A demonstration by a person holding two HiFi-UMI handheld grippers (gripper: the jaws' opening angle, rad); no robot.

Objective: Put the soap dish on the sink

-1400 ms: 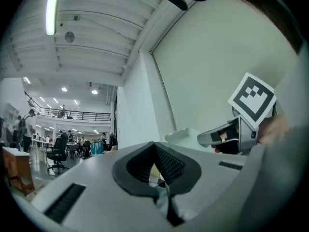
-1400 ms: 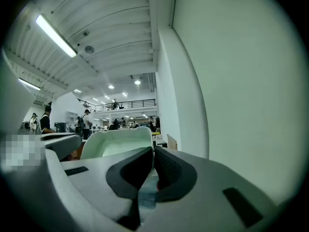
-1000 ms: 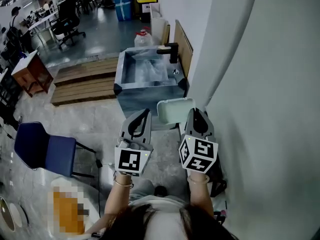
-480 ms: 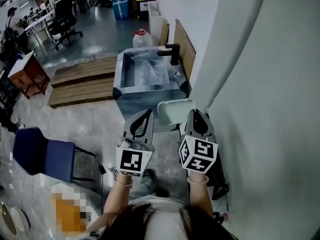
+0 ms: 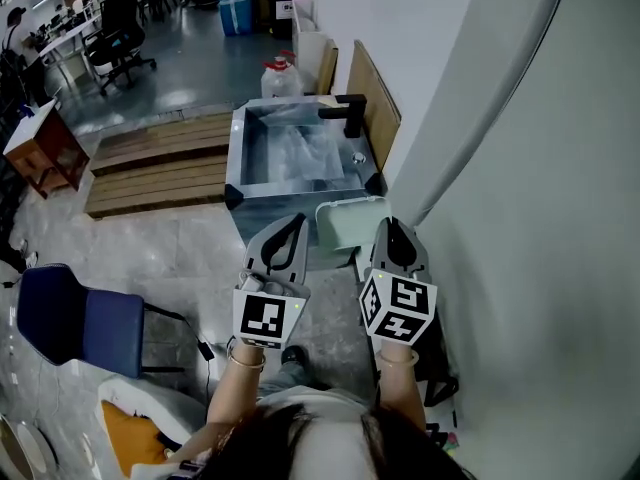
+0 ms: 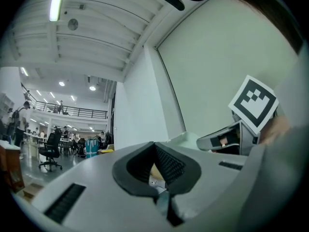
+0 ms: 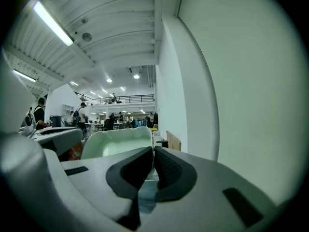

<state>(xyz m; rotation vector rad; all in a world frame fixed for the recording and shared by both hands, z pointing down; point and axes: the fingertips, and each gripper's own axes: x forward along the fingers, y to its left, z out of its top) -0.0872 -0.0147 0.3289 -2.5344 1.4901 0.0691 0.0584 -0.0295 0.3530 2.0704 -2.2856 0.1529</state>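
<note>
The pale green soap dish (image 5: pixel 348 221) hangs in the air just short of the grey sink (image 5: pixel 298 155), which has a black faucet (image 5: pixel 346 114) at its back right. My right gripper (image 5: pixel 388 228) is shut on the dish's right rim. In the right gripper view the dish (image 7: pixel 118 141) spreads out left of the closed right gripper (image 7: pixel 153 152). My left gripper (image 5: pixel 289 225) is level with it, left of the dish, shut and holding nothing. In the left gripper view the left gripper (image 6: pixel 154 147) is closed, with the right gripper's marker cube (image 6: pixel 253 102) beside it.
A white wall (image 5: pixel 520 218) runs close along my right. A wooden board (image 5: pixel 376 96) and a water jug (image 5: pixel 279 76) stand behind the sink. Wooden pallets (image 5: pixel 160 163) lie to its left. A blue chair (image 5: pixel 72 320) stands at lower left.
The sink has drawn a little nearer and lower in the head view, and the chair has slid down-left. Both grippers keep the same pose, the dish still held.
</note>
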